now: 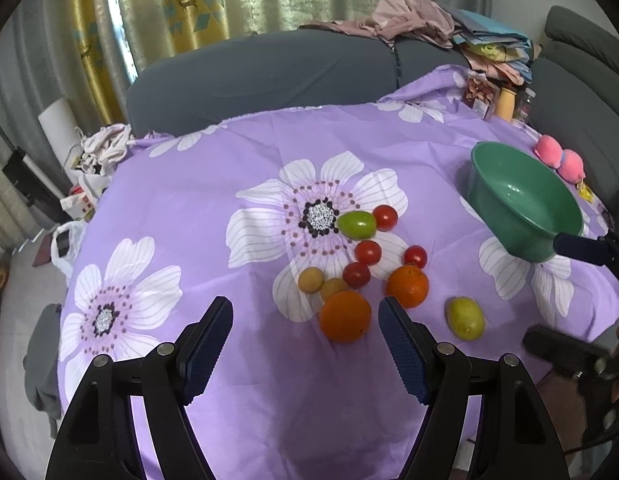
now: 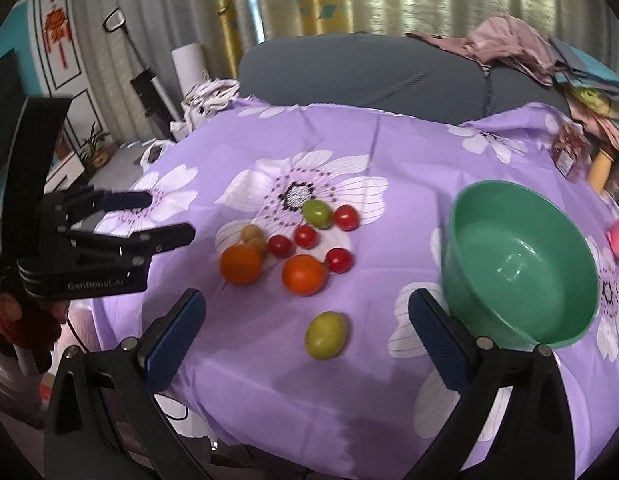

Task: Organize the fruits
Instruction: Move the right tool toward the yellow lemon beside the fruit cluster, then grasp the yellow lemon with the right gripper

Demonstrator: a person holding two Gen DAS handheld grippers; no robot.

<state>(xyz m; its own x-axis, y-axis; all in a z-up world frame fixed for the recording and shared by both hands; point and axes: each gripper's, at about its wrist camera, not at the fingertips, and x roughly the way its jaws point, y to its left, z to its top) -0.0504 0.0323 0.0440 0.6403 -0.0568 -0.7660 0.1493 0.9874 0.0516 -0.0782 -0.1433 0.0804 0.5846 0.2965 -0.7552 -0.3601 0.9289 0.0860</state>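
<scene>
Both grippers (image 1: 305,344) (image 2: 307,330) agape, green bowl (image 2: 521,264) bare, fruit (image 1: 361,264) outside.

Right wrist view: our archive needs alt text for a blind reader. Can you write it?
An empty green bowl sits right of loose fruit on a purple flowered tablecloth: two oranges, four tomatoes and a green fruit. The right gripper is open.

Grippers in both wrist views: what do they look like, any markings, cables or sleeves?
Both are black frames with silver rivets and dark blue textured finger pads. The left gripper, seen from the right wrist view, bears the white lettering "GenRobot.AI", with a thin dark cable below it. The right gripper looks alike. No sleeve identifiable.
</scene>
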